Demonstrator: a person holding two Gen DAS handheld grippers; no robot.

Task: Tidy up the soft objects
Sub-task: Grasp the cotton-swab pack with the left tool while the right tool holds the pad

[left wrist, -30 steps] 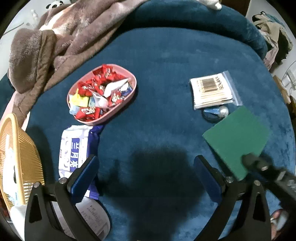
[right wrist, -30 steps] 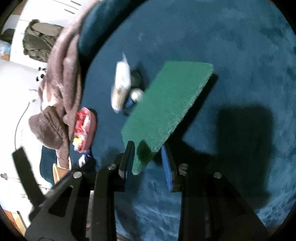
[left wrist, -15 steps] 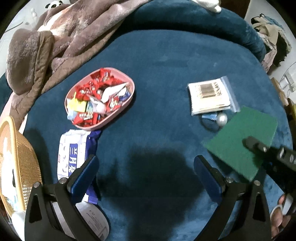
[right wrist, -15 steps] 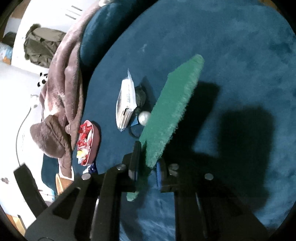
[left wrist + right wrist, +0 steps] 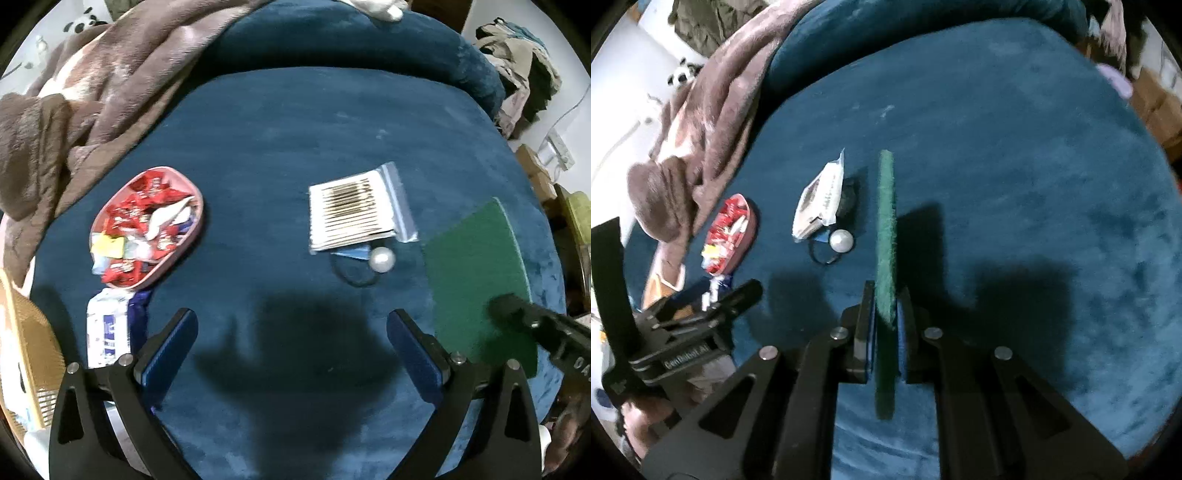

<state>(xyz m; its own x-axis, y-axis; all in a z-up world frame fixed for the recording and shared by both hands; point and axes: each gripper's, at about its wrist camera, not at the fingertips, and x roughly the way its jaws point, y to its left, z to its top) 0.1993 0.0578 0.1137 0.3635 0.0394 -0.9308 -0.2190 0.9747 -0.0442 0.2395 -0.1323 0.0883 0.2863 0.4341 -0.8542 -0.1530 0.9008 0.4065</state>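
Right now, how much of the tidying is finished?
Nothing looks put away yet. The right tongs are shut on the green scouring pad. The left tongs hang open, holding nothing. The cotton swab bag, pearl hair tie, wet wipes pack and brown blanket are left.

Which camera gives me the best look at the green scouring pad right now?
The left wrist view: it shows the green scouring pad's broad flat face and its edges, lifted off the blue cushion, with the right gripper on its near corner. The right wrist view shows it edge-on only, a thin strip pinched between the fingers.
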